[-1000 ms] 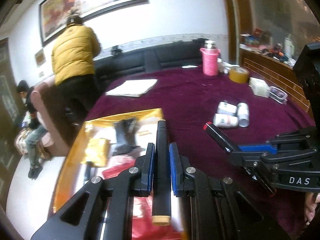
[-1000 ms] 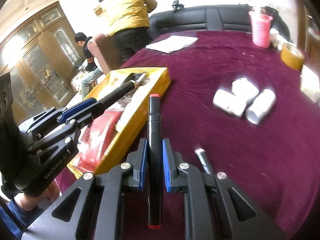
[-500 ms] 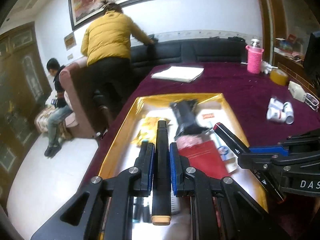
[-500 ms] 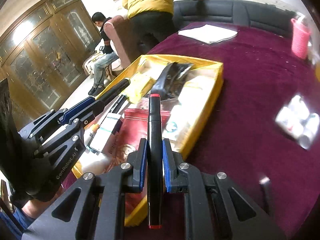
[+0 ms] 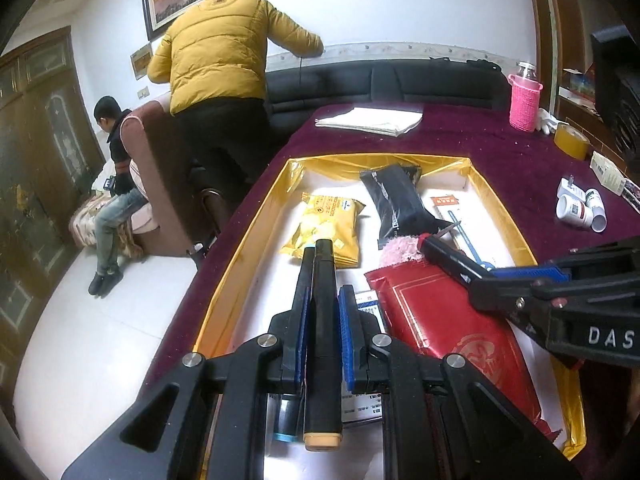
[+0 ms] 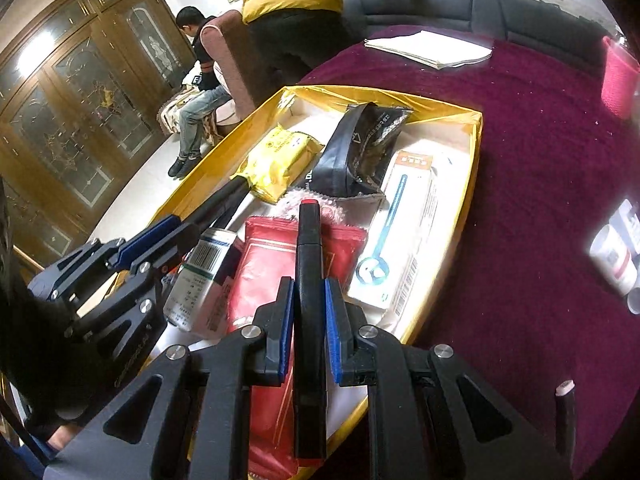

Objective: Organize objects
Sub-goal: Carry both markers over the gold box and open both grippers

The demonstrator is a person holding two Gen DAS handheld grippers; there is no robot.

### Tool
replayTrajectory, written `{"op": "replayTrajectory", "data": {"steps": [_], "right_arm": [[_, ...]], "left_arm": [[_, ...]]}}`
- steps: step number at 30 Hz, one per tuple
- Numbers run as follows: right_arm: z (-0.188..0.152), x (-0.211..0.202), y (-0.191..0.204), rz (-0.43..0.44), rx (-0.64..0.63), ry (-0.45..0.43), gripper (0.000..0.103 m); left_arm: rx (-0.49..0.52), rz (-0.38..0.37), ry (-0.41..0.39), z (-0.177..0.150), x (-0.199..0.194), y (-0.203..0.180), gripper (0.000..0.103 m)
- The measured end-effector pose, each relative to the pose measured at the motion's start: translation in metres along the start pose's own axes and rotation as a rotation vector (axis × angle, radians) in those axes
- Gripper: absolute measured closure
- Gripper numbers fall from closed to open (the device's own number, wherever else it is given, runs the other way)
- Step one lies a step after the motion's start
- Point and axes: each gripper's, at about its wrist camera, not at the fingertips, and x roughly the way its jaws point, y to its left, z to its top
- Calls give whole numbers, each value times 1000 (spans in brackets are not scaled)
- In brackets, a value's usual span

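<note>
My left gripper (image 5: 325, 280) is shut on a black marker with a tan end cap (image 5: 322, 436). It hangs over the near left part of the gold tray (image 5: 248, 240). Under it in the tray lies another marker with a blue end (image 5: 286, 420). My right gripper (image 6: 309, 284) is shut on a black marker with red ends (image 6: 310, 240), above a red packet (image 6: 260, 272) in the same tray (image 6: 476, 152). Each gripper also shows in the other's view: the right gripper (image 5: 520, 276) at the right edge, the left gripper (image 6: 160, 236) at the left.
The tray also holds a yellow snack bag (image 5: 324, 224), a black pouch (image 5: 394, 200), a pink fluffy item (image 5: 400, 248) and white boxes (image 6: 404, 232). On the maroon cloth lie pill bottles (image 5: 576, 210), a tape roll (image 5: 572, 142), papers (image 5: 368, 120) and a loose marker (image 6: 564, 404). A person in yellow (image 5: 224, 52) stands behind.
Both grippers have swung left from above the maroon cloth to over the gold tray and come lower. Each keeps its marker.
</note>
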Motion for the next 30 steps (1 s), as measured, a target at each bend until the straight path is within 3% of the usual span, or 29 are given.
{"op": "replayTrajectory", "data": {"steps": [14,25,27,29,30], "right_arm": [[22,14,-4,-35,16,-9,91],[29,12,-12,-43,33,-43,90],[30,7,-12,-61,25,-43,89],[30,0,-11,-51,20,-56,89],[29,-5,-10,-52,18,-67,89]], "left_arm": [[-1,-2,31,-4,5,3,91],[-51,-76,78,-2,4,8,90],[-59,-88,89,-2,3,9,85],[-76,-110,105,-1,2,10,69],[-83,-118,105,-1,0,11,66]]}}
